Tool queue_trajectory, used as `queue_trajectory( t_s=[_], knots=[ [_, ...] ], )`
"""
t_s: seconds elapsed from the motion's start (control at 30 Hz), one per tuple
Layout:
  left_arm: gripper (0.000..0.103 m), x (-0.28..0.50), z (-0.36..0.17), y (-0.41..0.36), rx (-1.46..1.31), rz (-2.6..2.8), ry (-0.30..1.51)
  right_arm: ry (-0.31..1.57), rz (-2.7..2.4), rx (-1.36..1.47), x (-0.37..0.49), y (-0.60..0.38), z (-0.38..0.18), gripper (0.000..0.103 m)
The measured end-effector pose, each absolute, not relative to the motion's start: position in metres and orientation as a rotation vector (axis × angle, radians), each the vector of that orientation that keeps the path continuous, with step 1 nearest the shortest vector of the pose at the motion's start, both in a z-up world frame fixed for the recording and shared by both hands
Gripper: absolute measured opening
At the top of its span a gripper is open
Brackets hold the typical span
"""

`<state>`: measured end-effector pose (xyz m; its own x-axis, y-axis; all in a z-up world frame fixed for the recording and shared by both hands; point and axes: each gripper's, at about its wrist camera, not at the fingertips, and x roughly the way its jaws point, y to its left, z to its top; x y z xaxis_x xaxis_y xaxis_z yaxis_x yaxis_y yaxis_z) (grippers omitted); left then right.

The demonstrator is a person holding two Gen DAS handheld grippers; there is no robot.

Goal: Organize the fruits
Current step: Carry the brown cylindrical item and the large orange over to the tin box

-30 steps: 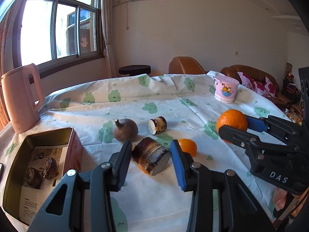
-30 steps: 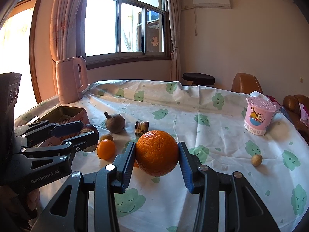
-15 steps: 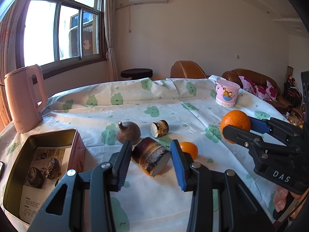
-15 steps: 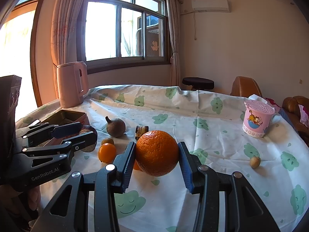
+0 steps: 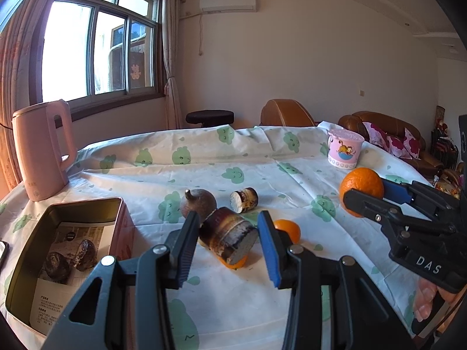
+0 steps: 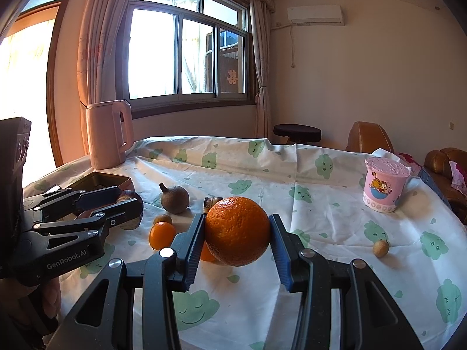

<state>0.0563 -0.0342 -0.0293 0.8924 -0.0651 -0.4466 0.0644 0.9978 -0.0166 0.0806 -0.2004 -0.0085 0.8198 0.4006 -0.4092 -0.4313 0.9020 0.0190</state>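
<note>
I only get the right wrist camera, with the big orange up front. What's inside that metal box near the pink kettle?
Observer: The metal box holds two dark brown fruits lying on a printed sheet.
Operator: And what are the other tongs gripping? I just see something brown.
Observer: The left tongs are shut on a brown cylindrical chunk with a pale cut end facing the camera.

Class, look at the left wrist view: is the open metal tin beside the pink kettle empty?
No: the open rectangular metal tin holds two dark brown round fruits lying on a printed paper sheet.
</note>
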Motion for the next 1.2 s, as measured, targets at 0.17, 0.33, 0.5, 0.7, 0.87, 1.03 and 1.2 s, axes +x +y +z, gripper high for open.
queue_trajectory(
  t_s=[0.17,0.33,0.5,0.7,0.87,1.03,1.2],
  knots=[
    [0.043,0.053,-0.028,-0.034,-0.003,-0.062,0.449,0.398,0.44,-0.073,0.078,-0.202,-0.007,0.046],
    [0.043,0.052,-0.027,-0.032,-0.007,-0.057,0.436,0.378,0.435,-0.07,0.076,-0.203,-0.006,0.046],
    [0.043,0.05,-0.026,-0.033,-0.002,-0.05,0.423,0.36,0.435,-0.068,0.073,-0.204,-0.005,0.046],
    [0.043,0.044,-0.023,-0.033,0.006,-0.035,0.39,0.336,0.433,-0.063,0.069,-0.206,-0.003,0.046],
    [0.043,0.036,-0.019,-0.035,0.025,-0.016,0.35,0.319,0.426,-0.066,0.066,-0.207,-0.002,0.046],
    [0.043,0.033,-0.017,-0.035,0.036,-0.014,0.342,0.313,0.427,-0.087,0.065,-0.203,-0.001,0.046],
    [0.043,0.032,-0.013,-0.023,0.023,0.0,0.352,0.322,0.453,-0.097,0.064,-0.193,0.001,0.046]
  ],
)
